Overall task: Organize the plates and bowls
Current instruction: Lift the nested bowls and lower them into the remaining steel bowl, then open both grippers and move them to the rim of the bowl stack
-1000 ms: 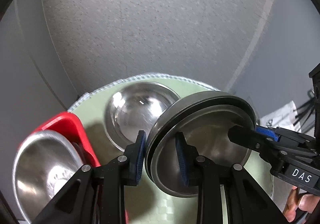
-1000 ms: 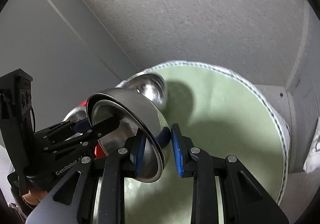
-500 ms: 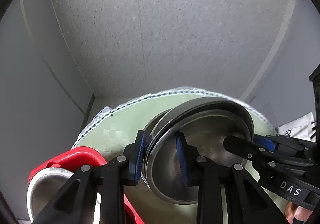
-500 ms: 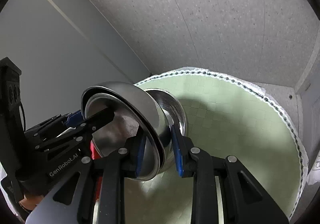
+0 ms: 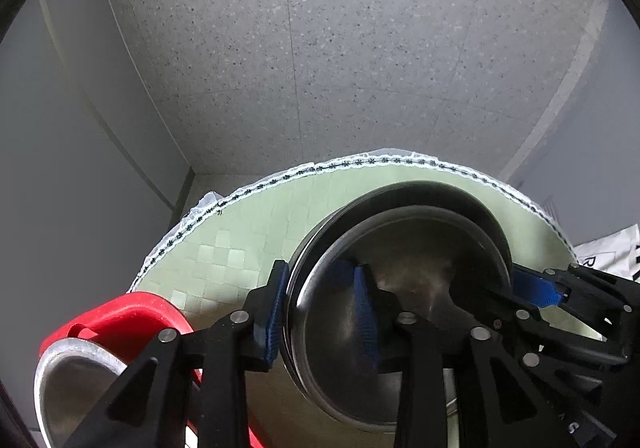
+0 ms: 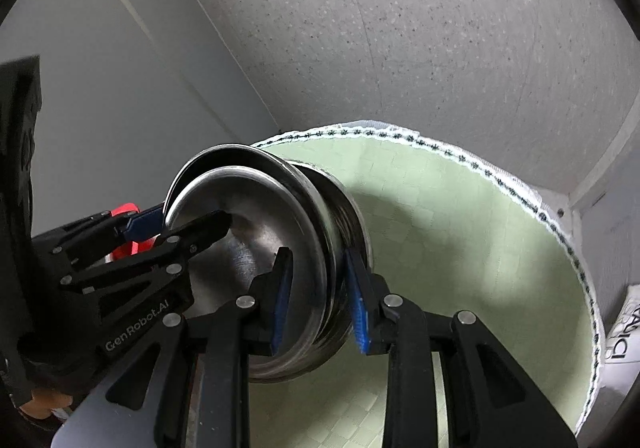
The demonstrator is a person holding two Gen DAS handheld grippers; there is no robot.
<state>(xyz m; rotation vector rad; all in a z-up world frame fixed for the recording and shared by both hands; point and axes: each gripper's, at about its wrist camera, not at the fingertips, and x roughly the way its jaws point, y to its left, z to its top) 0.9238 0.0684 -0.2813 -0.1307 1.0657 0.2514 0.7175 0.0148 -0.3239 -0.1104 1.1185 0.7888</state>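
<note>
A steel bowl point(image 5: 400, 328) sits tilted inside a second steel bowl point(image 5: 440, 191) on the round green mat point(image 5: 240, 240). My left gripper point(image 5: 322, 314) straddles their left rims. Its jaws are opening, and the inner pad stands off the wall. In the right wrist view the same upper bowl point(image 6: 248, 215) nests in the lower bowl point(image 6: 348, 215). There my right gripper point(image 6: 320, 302) is shut on the rim from the opposite side. The left gripper's fingers point(image 6: 200, 228) reach in from the left in that view.
A red basket point(image 5: 132, 312) holding another steel bowl point(image 5: 72, 380) sits at the mat's left edge. White printed paper point(image 6: 624, 332) lies off the mat to the right. Grey walls and speckled floor surround the mat point(image 6: 460, 248). A person's fingers point(image 6: 40, 404) show at lower left.
Both grippers carried the steel bowl down and across onto the second bowl, which now surrounds it. The left jaws stand wider than before.
</note>
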